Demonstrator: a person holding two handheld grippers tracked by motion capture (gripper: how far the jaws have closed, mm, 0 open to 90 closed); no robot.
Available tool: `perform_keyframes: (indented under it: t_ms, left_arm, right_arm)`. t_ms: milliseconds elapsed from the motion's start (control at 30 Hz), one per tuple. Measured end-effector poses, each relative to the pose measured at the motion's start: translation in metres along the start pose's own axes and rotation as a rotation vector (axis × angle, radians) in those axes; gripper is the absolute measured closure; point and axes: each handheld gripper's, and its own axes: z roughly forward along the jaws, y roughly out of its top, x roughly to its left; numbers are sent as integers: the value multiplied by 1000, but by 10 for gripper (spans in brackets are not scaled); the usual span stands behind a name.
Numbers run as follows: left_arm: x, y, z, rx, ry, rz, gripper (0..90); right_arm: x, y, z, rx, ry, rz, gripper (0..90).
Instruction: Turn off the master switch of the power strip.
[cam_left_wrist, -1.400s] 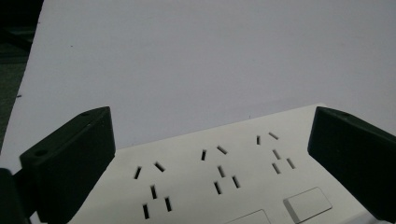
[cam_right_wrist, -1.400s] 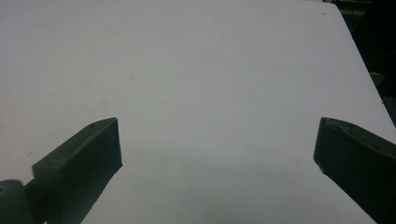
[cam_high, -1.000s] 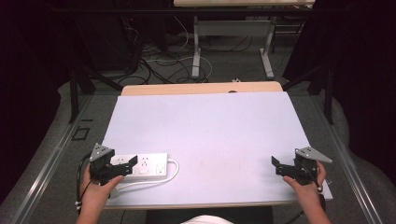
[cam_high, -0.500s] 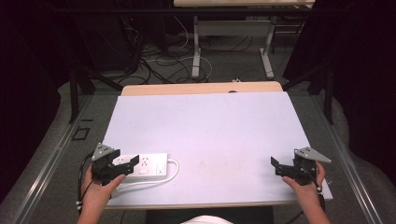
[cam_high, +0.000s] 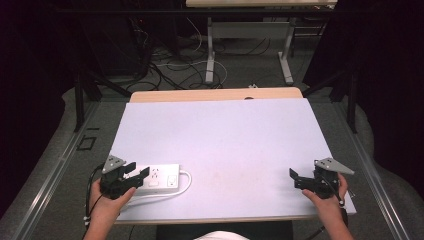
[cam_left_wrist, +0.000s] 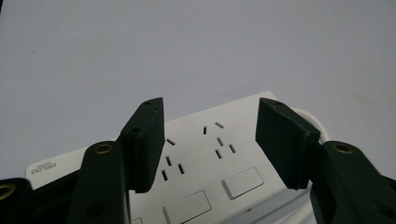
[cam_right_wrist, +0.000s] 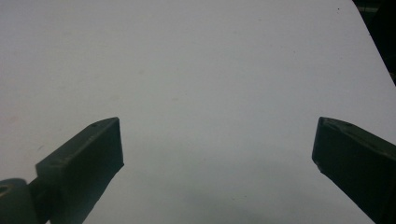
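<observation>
On the pale counter (cam_high: 225, 145), near its front left corner, a white power strip (cam_high: 159, 178) lies flat, with its sockets and rocker switches facing up. Its white cable (cam_high: 186, 181) loops off the end farthest from the left gripper (cam_high: 137, 172) and curls back along the front side of the strip. In the left gripper view the strip (cam_left_wrist: 201, 158) sits between the two black fingers (cam_left_wrist: 144, 140), which stand over its two long edges; the jaws have just been closing around it, yet a gap seems to remain on each side, though the near ends are hidden, so contact cannot be ruled out. A socket group and two switches show in the space between the fingers. The person's left hand (cam_high: 107, 202) holds this gripper low, close above the strip. Well apart, by the counter's front right corner, the right gripper (cam_high: 296, 178) rests in the right hand (cam_high: 327, 200); its fingers (cam_right_wrist: 88, 158) are spread wide over bare counter (cam_right_wrist: 210, 70), with nothing between them
</observation>
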Motion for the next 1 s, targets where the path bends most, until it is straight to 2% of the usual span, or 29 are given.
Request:
perform_keyframes:
  t_ms: [133,233,333,433,633,767,1000]
  left_arm:
    - [-3,2,-2,16,-3,-5,469]
    - [-6,4,-3,24,-4,-25,492]
    - [-9,4,-4,44,-16,-22,506]
    - [-12,4,-3,29,-13,-4,523]
    - [-16,7,-6,18,-30,3,565]
    - [-18,10,-7,8,-36,-7,584]
    - [-22,18,-6,22,-43,-18,617]
  right_arm:
    - [0,0,0,0,1,1,16]
    - [0,0,0,5,-1,0,18]
    - [-1,0,0,9,0,-3,20]
    - [0,0,0,11,1,4,22]
    - [0,0,0,12,5,4,26]
    - [1,0,0,14,8,9,29]
    - [1,0,0,19,5,4,34]
